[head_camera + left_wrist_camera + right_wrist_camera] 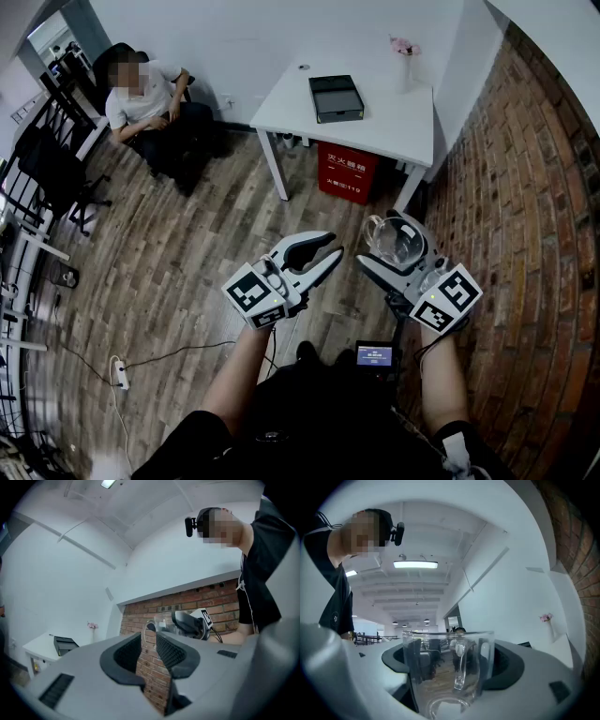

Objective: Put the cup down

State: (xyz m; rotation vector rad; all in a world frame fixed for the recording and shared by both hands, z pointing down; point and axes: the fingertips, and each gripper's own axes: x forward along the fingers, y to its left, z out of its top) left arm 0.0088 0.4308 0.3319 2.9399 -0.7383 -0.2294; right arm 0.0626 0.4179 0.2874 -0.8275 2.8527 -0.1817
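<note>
1. The head view looks from high up, steeply down at the wooden floor [169,262], with the left gripper [333,246] and right gripper [389,242] close below.
2. The left gripper view sits just behind its jaws and looks a little up at the brick wall [187,603].
3. The right gripper view looks a little up, through the cup [447,667] right before it.
4. All three see the pink flowers [405,45].

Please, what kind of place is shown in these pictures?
Probably an office or workroom: a white table stands by the wall, a person sits nearby, and there is a wood floor and a brick wall.
</note>
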